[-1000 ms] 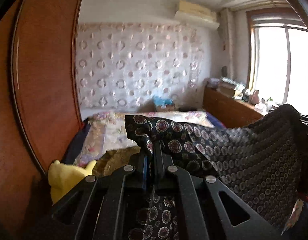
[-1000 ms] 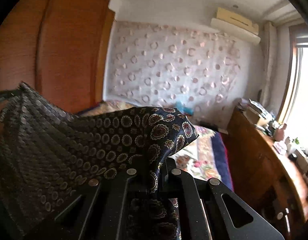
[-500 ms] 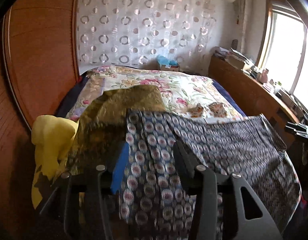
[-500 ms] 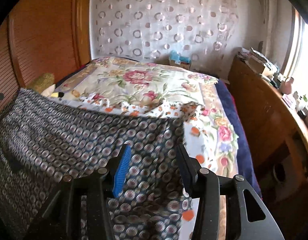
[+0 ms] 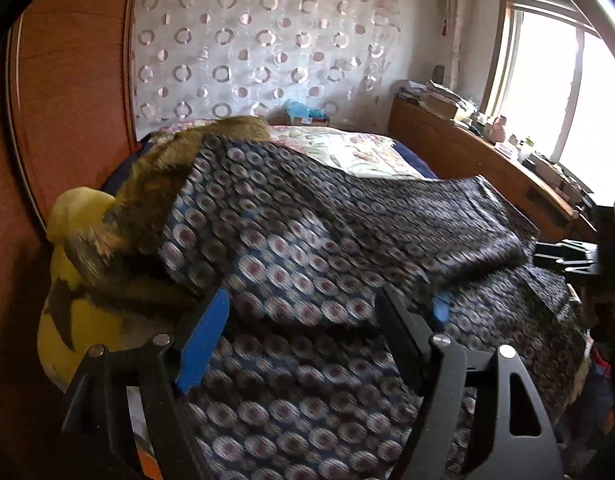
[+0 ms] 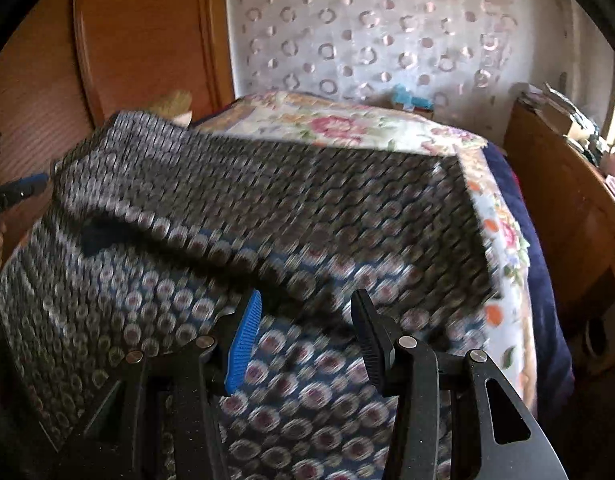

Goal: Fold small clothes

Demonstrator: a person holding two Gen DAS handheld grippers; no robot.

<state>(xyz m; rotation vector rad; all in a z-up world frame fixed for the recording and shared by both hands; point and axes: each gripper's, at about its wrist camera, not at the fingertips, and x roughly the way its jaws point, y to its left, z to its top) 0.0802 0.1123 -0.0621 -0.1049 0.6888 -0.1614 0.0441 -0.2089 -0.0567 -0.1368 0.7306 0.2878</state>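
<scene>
Thin patterned cloth (image 5: 307,248) on bed (image 6: 347,124), limp and light; both hand-held grippers, left (image 5: 327,312) and right (image 6: 307,320), just opened, nothing gripped. Pinch hem corners.

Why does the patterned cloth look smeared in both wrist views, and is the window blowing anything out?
Left wrist: patterned cloth streaked by motion blur; window blown white. Right wrist: the same cloth smeared, wall sharper; fisheye bends both.

Dark medallion-print garment (image 5: 307,248) (navy ground); floral bedspread (image 6: 339,124); yellow cloth (image 5: 67,240).
</scene>
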